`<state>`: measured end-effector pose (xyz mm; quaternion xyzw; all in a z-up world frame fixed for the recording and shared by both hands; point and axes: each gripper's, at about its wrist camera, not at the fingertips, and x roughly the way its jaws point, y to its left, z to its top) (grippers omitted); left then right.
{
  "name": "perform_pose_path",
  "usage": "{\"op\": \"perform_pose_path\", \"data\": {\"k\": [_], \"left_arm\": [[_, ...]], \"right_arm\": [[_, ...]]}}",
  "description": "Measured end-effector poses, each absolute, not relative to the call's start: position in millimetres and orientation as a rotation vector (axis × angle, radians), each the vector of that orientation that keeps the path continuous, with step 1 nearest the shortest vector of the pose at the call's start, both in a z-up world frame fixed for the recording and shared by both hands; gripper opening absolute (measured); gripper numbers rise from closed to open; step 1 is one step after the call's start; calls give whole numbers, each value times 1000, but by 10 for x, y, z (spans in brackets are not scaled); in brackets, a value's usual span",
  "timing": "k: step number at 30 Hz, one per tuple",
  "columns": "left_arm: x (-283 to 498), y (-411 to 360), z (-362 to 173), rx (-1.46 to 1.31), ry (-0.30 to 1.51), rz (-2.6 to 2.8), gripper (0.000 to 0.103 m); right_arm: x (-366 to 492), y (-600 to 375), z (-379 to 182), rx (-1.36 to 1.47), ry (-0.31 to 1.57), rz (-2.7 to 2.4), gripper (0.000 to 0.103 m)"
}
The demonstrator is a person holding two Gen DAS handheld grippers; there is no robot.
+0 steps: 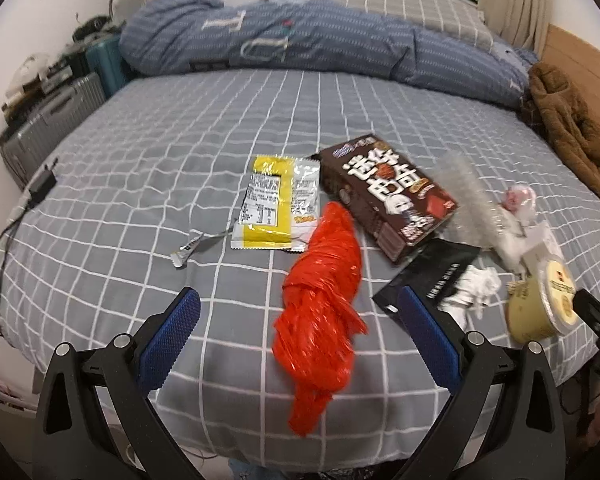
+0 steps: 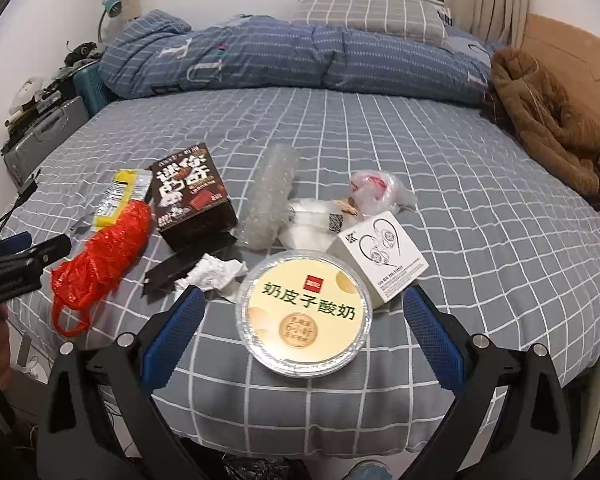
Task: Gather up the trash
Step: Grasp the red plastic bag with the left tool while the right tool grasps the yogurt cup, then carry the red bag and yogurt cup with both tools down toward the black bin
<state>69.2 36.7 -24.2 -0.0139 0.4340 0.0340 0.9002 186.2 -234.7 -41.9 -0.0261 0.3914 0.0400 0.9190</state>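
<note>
Red plastic bag, brown box, yellow-and-white wrapper, grey white-checked sheet.

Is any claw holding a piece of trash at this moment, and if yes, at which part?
Nothing is held. The left claw is open around the red plastic bag without touching it; the right claw is open around the yogurt cup.

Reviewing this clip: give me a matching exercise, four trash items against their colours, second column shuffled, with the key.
Items:
1. plastic bag
2. snack box
3. earphone box
4. sachet

Colours:
A. white
B. yellow and silver
C. red
D. dark brown

Pairs: 1-C, 2-D, 3-A, 4-B
</note>
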Motion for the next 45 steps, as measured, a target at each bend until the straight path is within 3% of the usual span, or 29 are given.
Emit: {"op": "perform_pose_path", "data": {"k": [8,15,21,23,26,31,45], "left_arm": [[1018,344,-496,-1,954,56,96],[1140,297,-669,-1,993,37,89],[1236,278,-781,-22,1028,21,75],[1240,280,-806,-24,1037,15,62],[1233,245,-826,0,1038,5,52],[1190,237,-787,-3,1032,-2,41],[864,186,-339,-65,922,-12,38]], "right_arm": [[2055,-2414,-605,-16,894,76,95],[2150,-2342,-761,-25,946,71,95],[2209,-2315,-881,-19,976,61,90],[2224,-2312,-909,-19,982,54,88],[2229,-2303,-924,-31,978,42,85],[2220,-2282,-924,-53,968,40,84],[2034,-2243,-532,-63,852,47,84]]}}
